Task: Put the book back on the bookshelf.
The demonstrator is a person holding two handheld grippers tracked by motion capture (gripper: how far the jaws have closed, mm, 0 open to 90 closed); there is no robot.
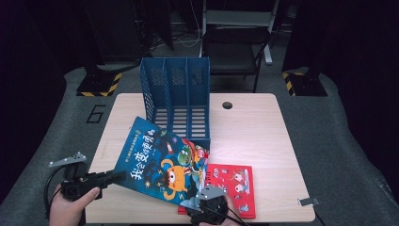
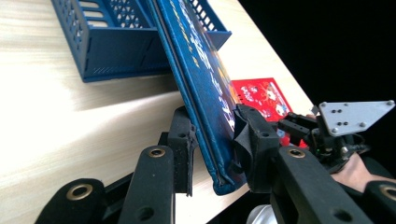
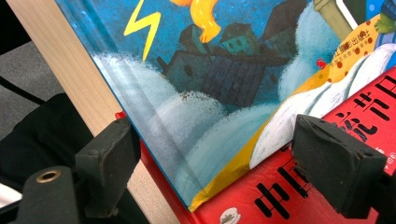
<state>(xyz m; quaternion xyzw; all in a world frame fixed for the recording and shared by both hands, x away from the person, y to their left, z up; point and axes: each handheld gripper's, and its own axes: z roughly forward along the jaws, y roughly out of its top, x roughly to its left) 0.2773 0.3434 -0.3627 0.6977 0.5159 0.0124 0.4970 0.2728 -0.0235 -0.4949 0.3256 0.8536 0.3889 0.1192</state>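
- The red book lies partly hidden under the blue book, beside the right gripper.
- That gripper's lower body is cut by the bottom edge.

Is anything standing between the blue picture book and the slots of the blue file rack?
Nothing visible does. The blue picture book, its corner between the left gripper pads, already leans with its far edge at the blue file rack front, whose slots look empty. The red book lies beneath its near corner, out of the way.
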